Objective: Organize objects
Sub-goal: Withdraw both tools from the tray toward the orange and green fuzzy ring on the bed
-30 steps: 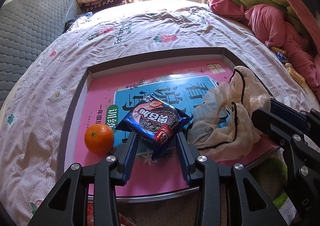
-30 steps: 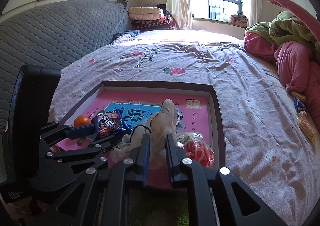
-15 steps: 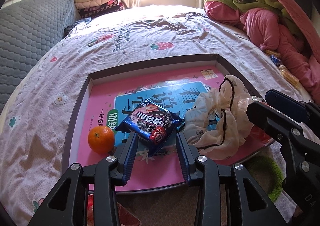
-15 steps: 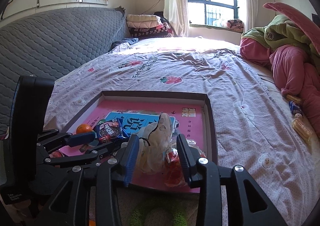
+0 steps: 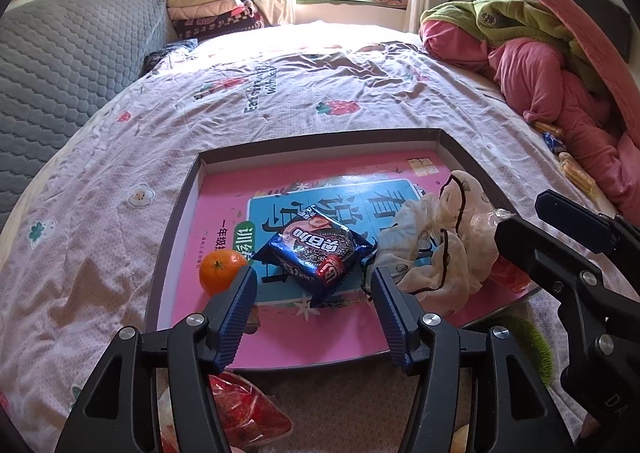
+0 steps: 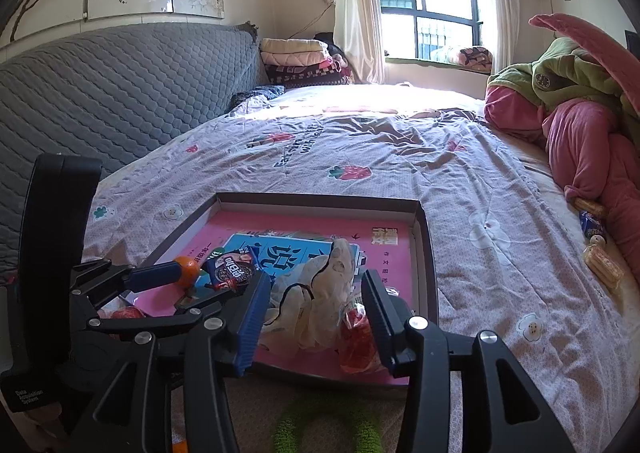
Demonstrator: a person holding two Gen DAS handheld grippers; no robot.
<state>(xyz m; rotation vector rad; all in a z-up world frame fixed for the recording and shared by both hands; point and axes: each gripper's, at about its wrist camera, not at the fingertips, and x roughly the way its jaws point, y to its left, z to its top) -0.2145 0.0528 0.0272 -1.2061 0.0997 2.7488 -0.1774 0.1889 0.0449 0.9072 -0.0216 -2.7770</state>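
Pink-lined shallow tray (image 5: 188, 213) with a dark rim, lying on a bed (image 5: 280, 101) under a floral sheet; left wrist view. Contents: a pink and blue book cover lining the tray floor; one orange (image 5: 221, 269) at the near left side; one blue biscuit packet (image 5: 318, 253) just right of the orange, near the tray's middle; one crumpled cream cloth with black trim (image 5: 436, 249) to the right of the packet, touching its corner. Left tool (image 5: 313, 303): jaws opening, blue ribbed pads standing either side of the packet's near end and clear of it, nothing gripped. Right tool (image 5: 560, 229) enters from the right edge, over the cloth. Red wrapped snack (image 5: 244, 413) lies below the left tool, outside the tray. Pink and green bedding (image 5: 540, 53) is heaped at the far right; a grey quilted headboard (image 5: 72, 61) stands at left. Right wrist view: same tray (image 6: 430, 269) seen lower and from the right. Right tool (image 6: 314, 303): jaws opening, the cream cloth (image 6: 316, 305) standing between the pads, neither pad pressing on it as far as can be seen. Red snack bag (image 6: 356, 337) lies by the inner face of the right pad. Left tool (image 6: 176, 285) reaches in from the left, near the orange (image 6: 187, 268) and the biscuit packet (image 6: 234, 273). Small wrapped snacks (image 6: 600, 245) lie on the sheet by the pink bedding.
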